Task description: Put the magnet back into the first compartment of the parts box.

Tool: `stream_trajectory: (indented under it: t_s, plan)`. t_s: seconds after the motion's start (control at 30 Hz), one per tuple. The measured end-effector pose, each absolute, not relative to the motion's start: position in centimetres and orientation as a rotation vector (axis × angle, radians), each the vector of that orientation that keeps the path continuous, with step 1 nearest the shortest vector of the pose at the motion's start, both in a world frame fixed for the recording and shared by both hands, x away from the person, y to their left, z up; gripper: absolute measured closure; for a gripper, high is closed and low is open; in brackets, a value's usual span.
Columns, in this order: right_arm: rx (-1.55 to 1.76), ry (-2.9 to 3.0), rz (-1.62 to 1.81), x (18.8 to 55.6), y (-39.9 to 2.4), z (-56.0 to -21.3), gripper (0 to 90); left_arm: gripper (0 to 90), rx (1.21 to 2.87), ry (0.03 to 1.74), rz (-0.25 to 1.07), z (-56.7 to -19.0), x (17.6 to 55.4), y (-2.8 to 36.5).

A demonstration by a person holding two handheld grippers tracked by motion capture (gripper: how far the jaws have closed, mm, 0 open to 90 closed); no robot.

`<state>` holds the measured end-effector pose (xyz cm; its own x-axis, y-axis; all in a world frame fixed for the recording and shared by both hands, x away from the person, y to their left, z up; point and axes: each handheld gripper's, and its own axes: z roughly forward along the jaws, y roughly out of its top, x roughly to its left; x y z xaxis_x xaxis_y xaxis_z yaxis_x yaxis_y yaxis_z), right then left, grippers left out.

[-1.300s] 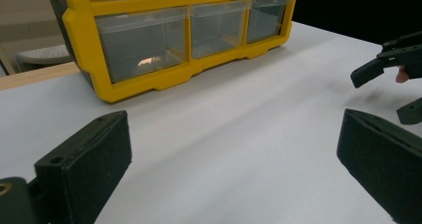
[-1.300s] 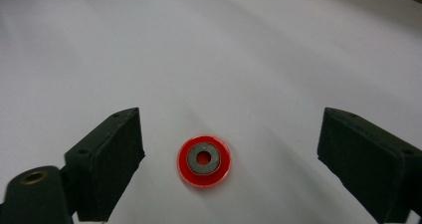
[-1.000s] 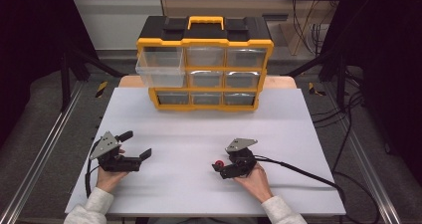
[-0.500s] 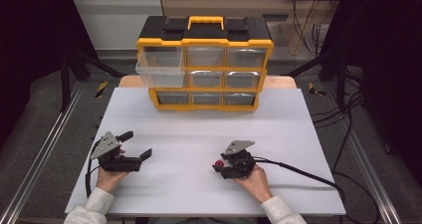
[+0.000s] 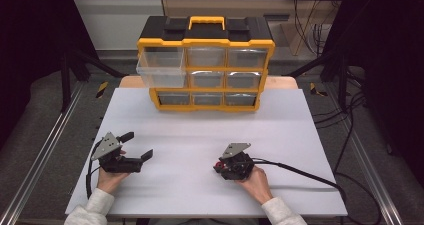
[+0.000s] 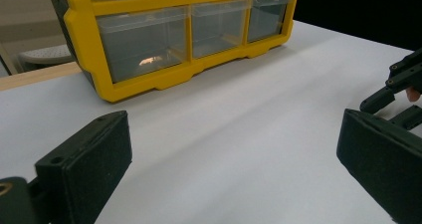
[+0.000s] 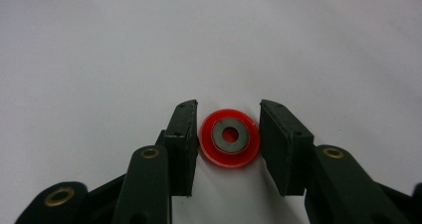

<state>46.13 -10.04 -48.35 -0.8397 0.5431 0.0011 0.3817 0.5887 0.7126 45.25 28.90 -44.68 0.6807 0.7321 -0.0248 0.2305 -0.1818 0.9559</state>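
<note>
Right gripper view: red disc (image 7: 229,138) w/ a grey metal washer set in its centre, lying flat on the white tabletop (image 7: 99,50) between the two black jaws of the right hand-held gripper (image 7: 228,144). Jaws have just been closing; both pads sit right at the disc's rim, left one touching, right one touching or a hair off — reads as gripped. Disc is smooth, glossy, round; pads are matte, flat-faced blocks.

High view: right hand-held gripper (image 5: 218,166) low on the tabletop (image 5: 200,130), near the front edge, red disc (image 5: 220,165) at its tip, cable trailing off to the right. Left hand-held gripper (image 5: 137,146) well apart on the left, jaws spread wide, nothing between them. Yellow-and-black drawer cabinet (image 5: 206,65) w/ clear plastic drawers stands at the far edge; its top-left drawer (image 5: 159,67) is pulled out. Wide bare white surface between cabinet and both grippers — smooth, matte.
</note>
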Motion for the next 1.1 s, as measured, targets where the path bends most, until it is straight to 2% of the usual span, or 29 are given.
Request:
stream_trajectory:
  t_s: [0.6,1.1]
  plan:
    - [0.794,2.616,1.114,46.3,-10.2,-48.0,62.0,0.5,1.742,0.777,0.543,-44.7,45.3,28.9]
    - [0.789,2.579,1.177,46.2,-10.8,-46.4,62.0,0.5,1.749,0.775,0.543,-44.7,45.3,28.8]
